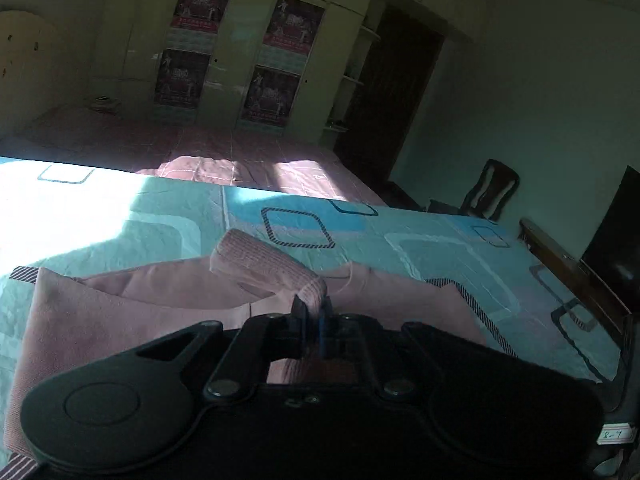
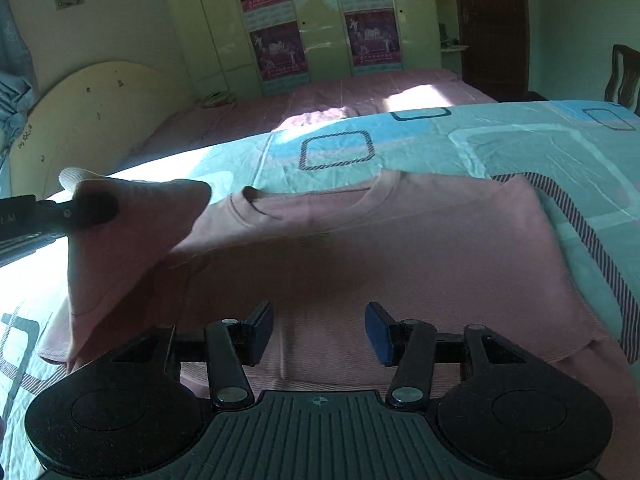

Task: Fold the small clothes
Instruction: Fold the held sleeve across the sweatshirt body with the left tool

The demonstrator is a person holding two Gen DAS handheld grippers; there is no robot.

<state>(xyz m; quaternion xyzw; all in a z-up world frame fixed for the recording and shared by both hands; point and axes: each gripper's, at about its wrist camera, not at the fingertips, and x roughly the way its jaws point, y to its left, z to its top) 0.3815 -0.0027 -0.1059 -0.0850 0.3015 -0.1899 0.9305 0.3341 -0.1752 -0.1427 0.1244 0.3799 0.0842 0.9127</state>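
Note:
A pink sweater (image 2: 400, 248) lies flat on the blue patterned bedsheet (image 2: 520, 148), neckline toward the far side. My left gripper (image 1: 314, 314) is shut on the ribbed cuff (image 1: 280, 268) of the sweater's sleeve and holds it lifted above the body of the sweater (image 1: 100, 320). From the right wrist view the left gripper (image 2: 94, 210) comes in from the left edge with the sleeve (image 2: 120, 248) draped from it. My right gripper (image 2: 320, 330) hovers open over the sweater's lower part, nothing between its fingers.
A second bed with a pink cover (image 2: 360, 92) stands beyond the blue sheet. Behind it are a wardrobe with posters (image 2: 320, 20), a cream headboard (image 2: 92, 120) at left, a dark door (image 2: 496, 28) and a chair (image 1: 488, 192) at right.

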